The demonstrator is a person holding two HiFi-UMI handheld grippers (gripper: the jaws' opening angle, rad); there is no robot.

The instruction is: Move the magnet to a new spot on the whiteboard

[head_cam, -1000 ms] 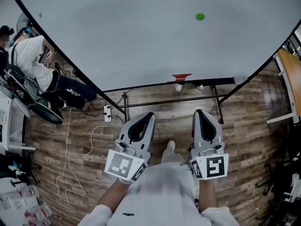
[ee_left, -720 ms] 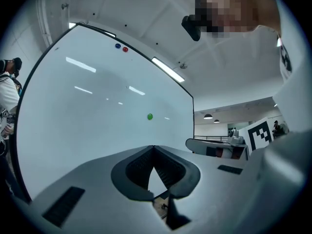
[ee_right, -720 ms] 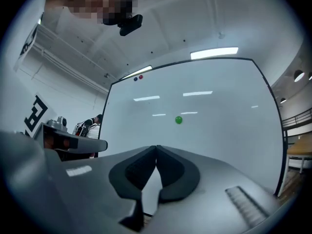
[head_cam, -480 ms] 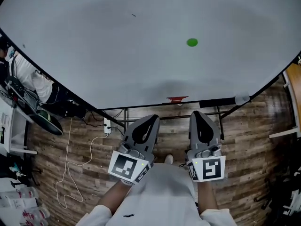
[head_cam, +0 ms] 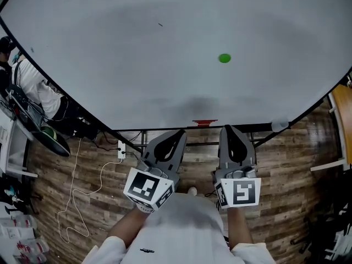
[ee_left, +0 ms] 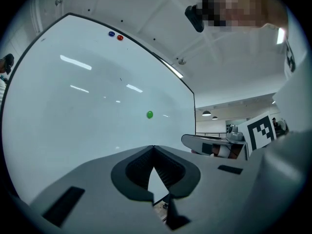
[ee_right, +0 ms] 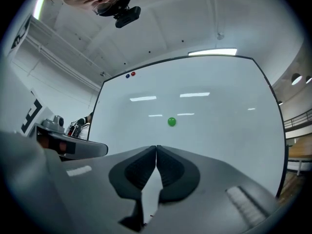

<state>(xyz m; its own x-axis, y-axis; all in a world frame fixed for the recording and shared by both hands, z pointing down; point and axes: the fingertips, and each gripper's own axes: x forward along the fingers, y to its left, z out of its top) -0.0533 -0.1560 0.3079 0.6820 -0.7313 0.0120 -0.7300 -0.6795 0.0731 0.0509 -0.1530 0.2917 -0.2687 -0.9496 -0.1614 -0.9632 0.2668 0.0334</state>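
Note:
A small round green magnet [head_cam: 224,58] sticks to the big whiteboard [head_cam: 137,65], right of its middle. It also shows as a green dot, the magnet [ee_left: 149,114] in the left gripper view and the magnet [ee_right: 171,122] in the right gripper view. Both grippers hang side by side below the board's lower edge, well short of the magnet. The left gripper [head_cam: 177,134] is shut with nothing in it, its tips [ee_left: 153,147] meeting. The right gripper [head_cam: 229,130] is shut and empty too, with its tips [ee_right: 156,147] touching.
Two small magnets, blue [ee_left: 111,33] and red [ee_left: 120,37], sit near the board's top edge. A red eraser [head_cam: 204,122] lies on the board's tray. A seated person [head_cam: 33,87] and a cable with a power strip [head_cam: 120,149] are on the wooden floor at left. A wooden table edge [head_cam: 341,120] is at right.
The view has come closer to the whiteboard, so the green magnet sits lower in the head view. Both grippers have kept side by side and stayed shut.

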